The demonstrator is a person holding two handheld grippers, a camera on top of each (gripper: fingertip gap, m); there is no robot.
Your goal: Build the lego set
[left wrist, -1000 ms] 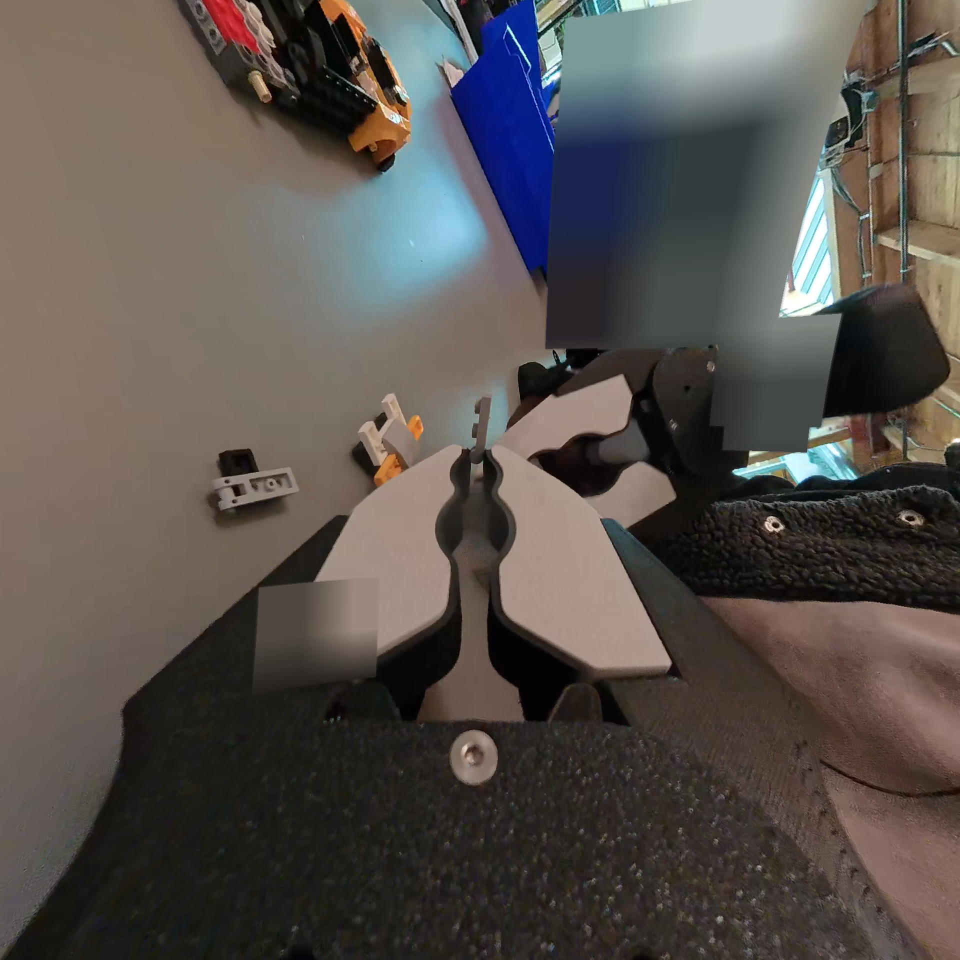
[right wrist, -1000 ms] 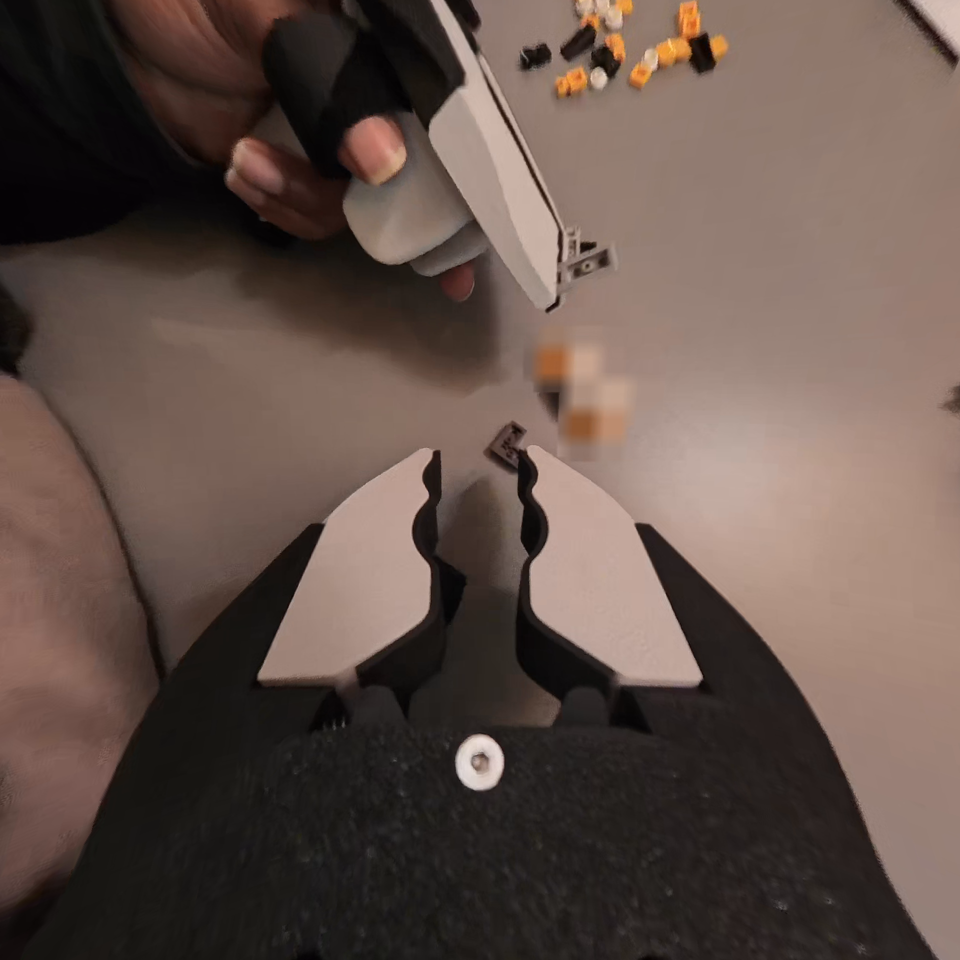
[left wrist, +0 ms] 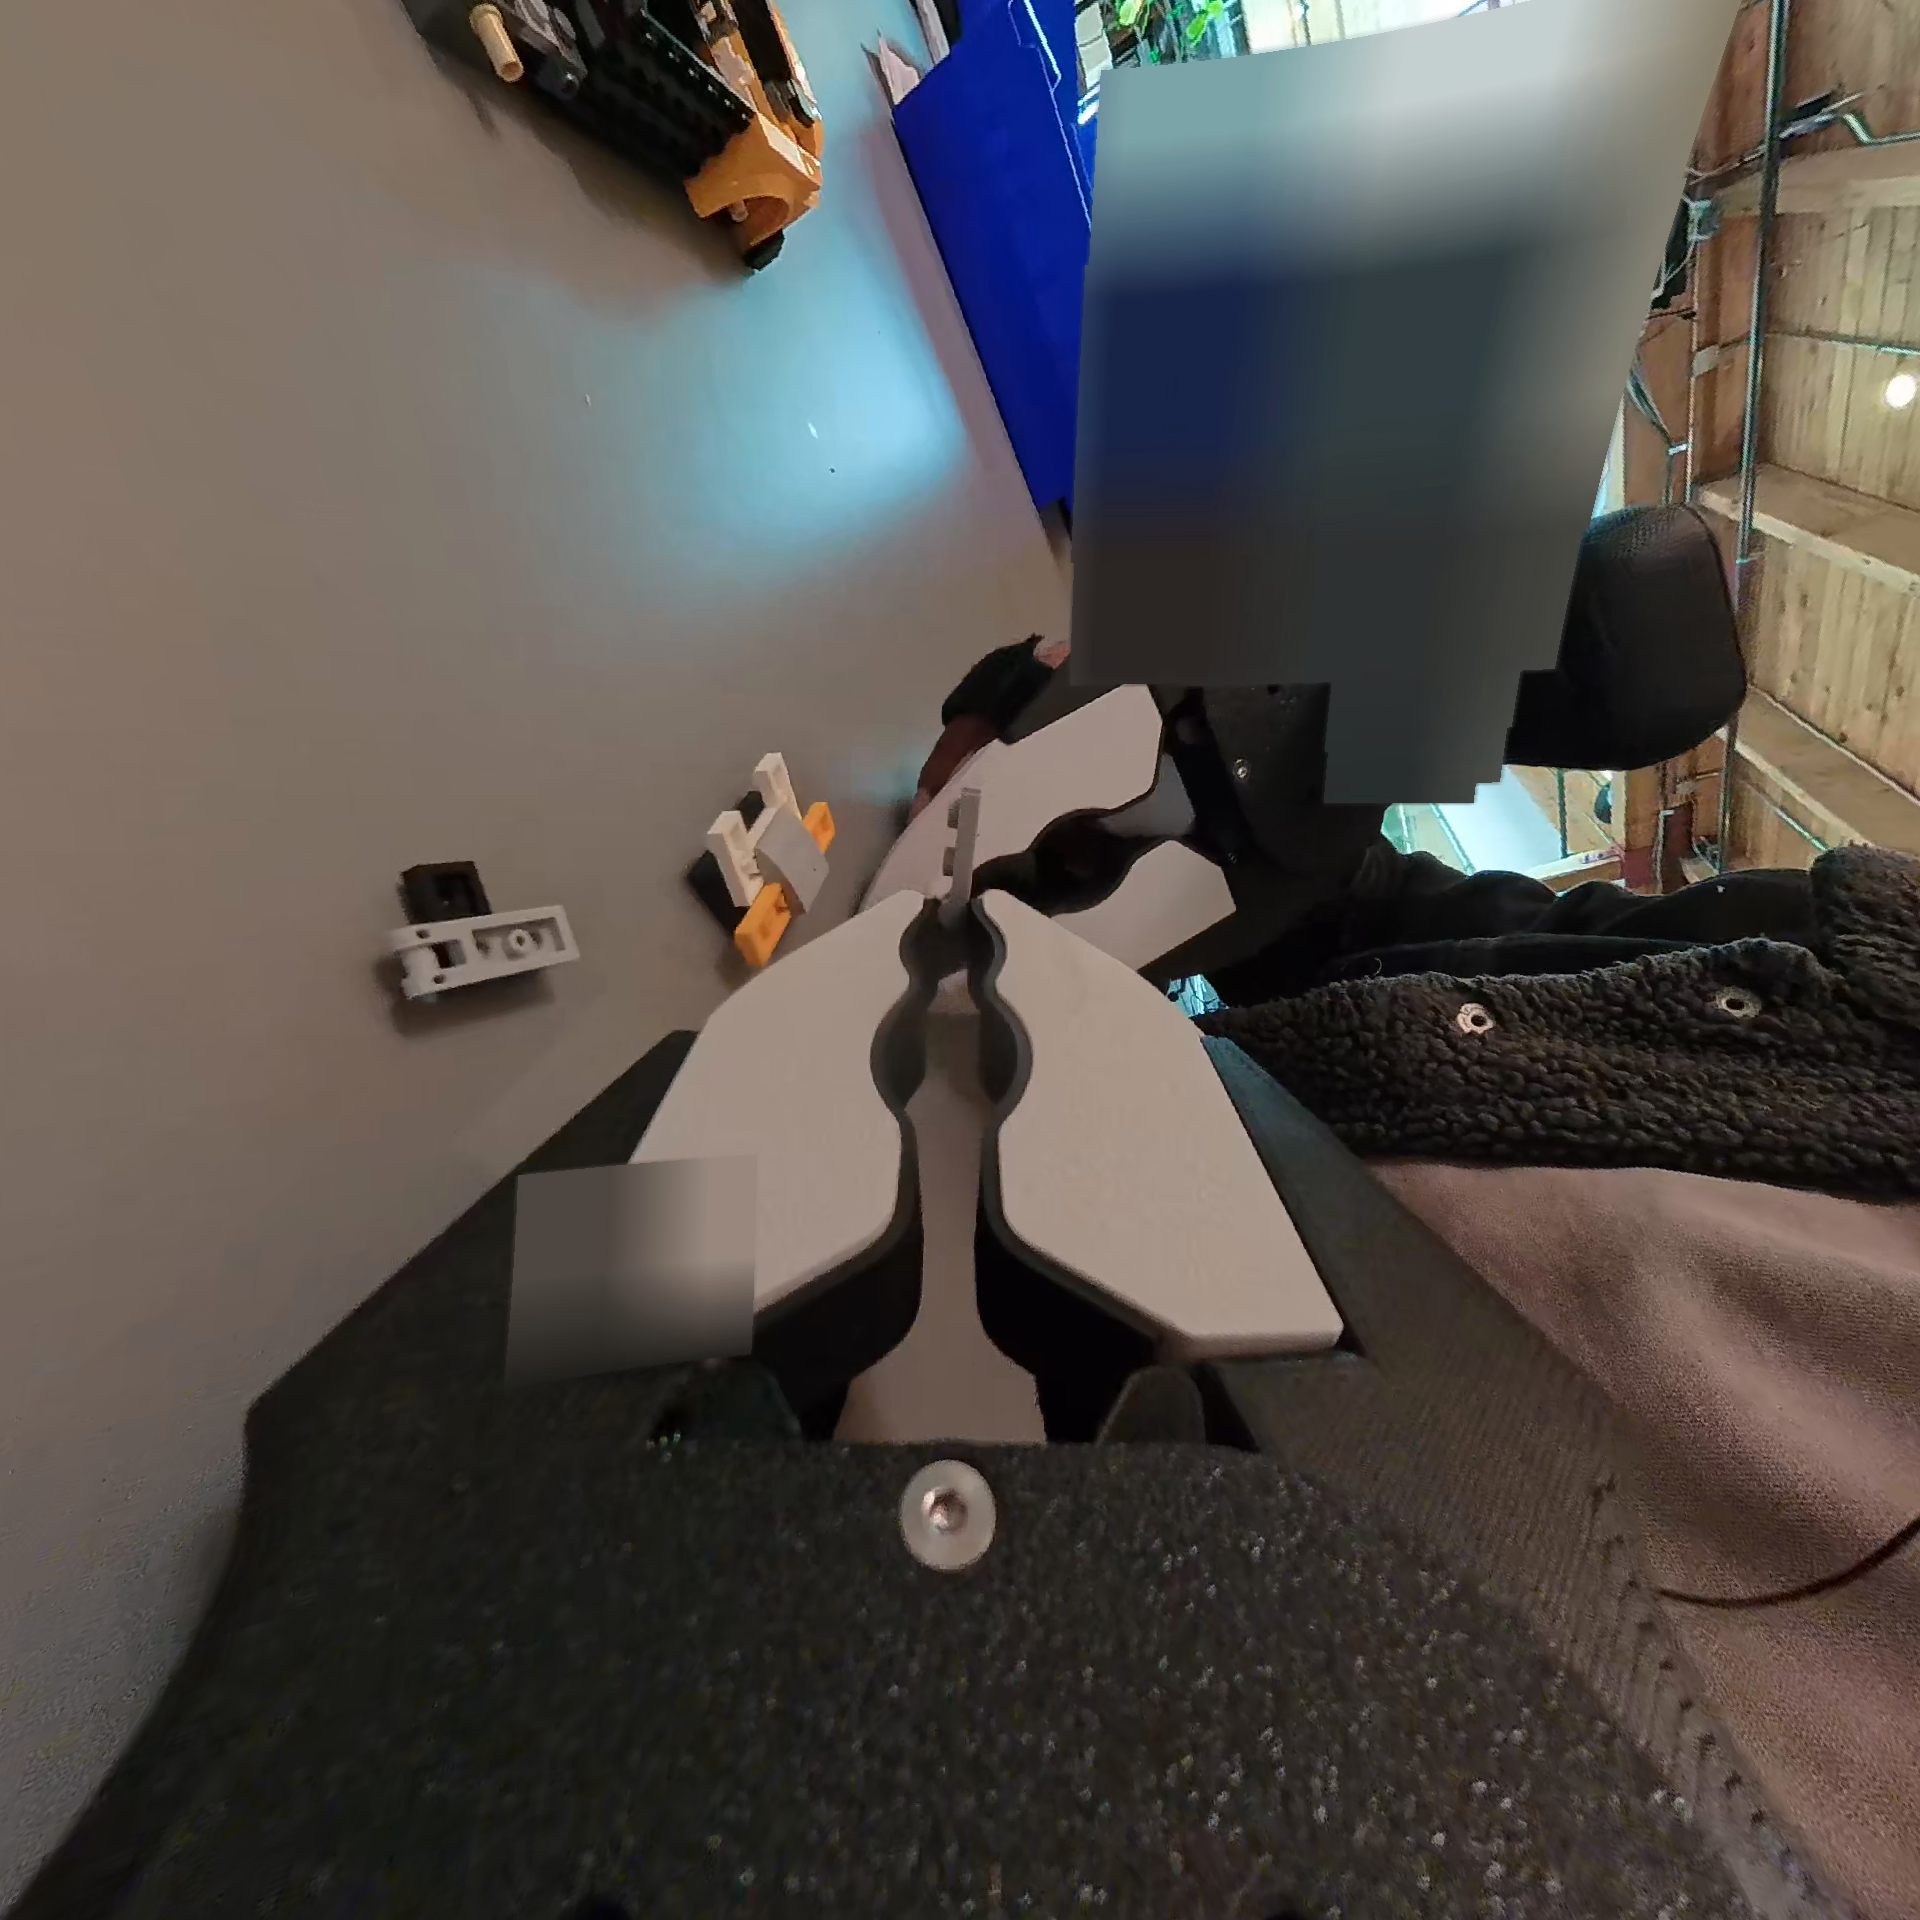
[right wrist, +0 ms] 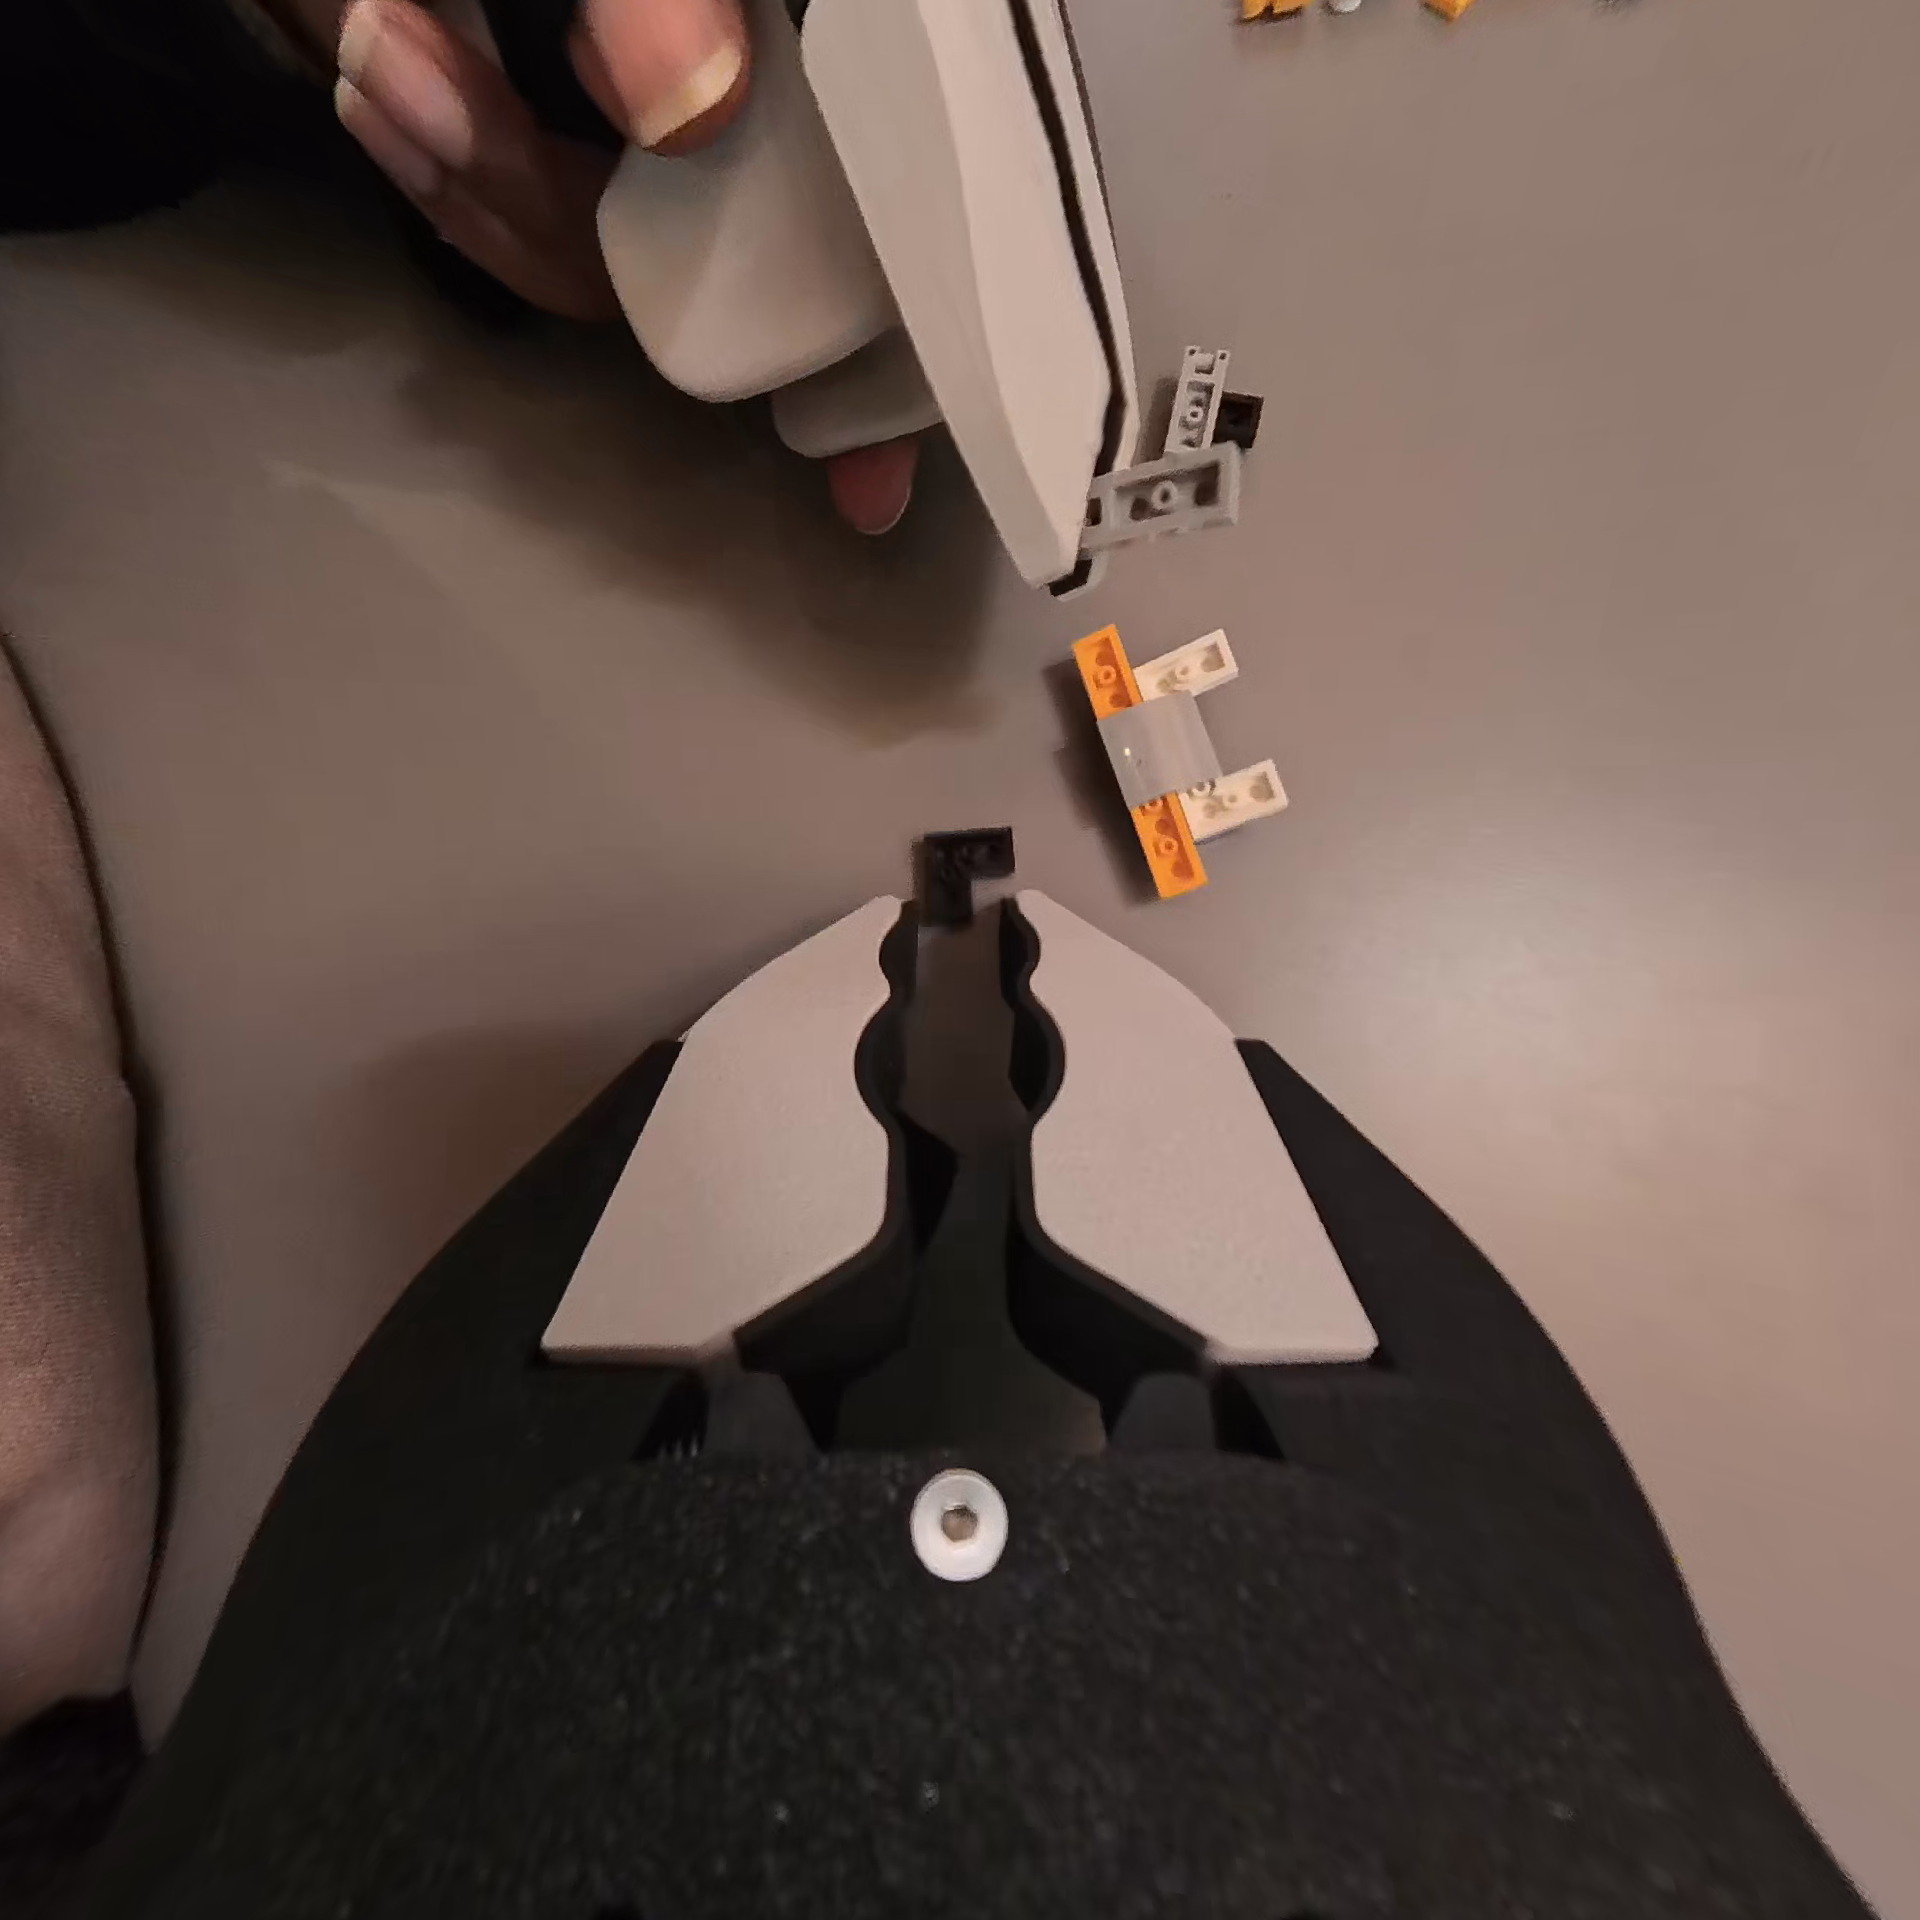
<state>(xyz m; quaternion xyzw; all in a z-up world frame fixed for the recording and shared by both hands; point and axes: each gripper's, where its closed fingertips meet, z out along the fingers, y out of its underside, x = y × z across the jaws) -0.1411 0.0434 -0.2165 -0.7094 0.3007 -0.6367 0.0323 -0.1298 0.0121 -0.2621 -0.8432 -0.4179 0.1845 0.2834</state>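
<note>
My left gripper (left wrist: 954,914) is shut on a thin grey plate (left wrist: 961,857) and holds it above the table. It also shows in the right wrist view (right wrist: 1091,540) with the grey plate (right wrist: 1164,499) sticking out of its tips. A small orange, white and grey assembly (right wrist: 1179,758) lies on the table just below it, and shows in the left wrist view (left wrist: 764,868) too. My right gripper (right wrist: 956,909) is open with a narrow gap. A black L-shaped piece (right wrist: 961,868) lies on the table at its fingertips, one leg reaching between them.
A grey hinge piece with a black block (left wrist: 483,935) lies left of the assembly. An orange and black vehicle model (left wrist: 675,94) and a blue box (left wrist: 997,260) stand at the far end. Loose small pieces (right wrist: 1351,5) lie far off. A person's hand (right wrist: 540,125) grips the left tool. The gap from one gripper's tips to the other's is roughly 6 centimetres.
My right gripper has narrowed and moved up to the black L-shaped piece, which now lies between its tips. My left gripper with the grey plate has come nearer the assembly.
</note>
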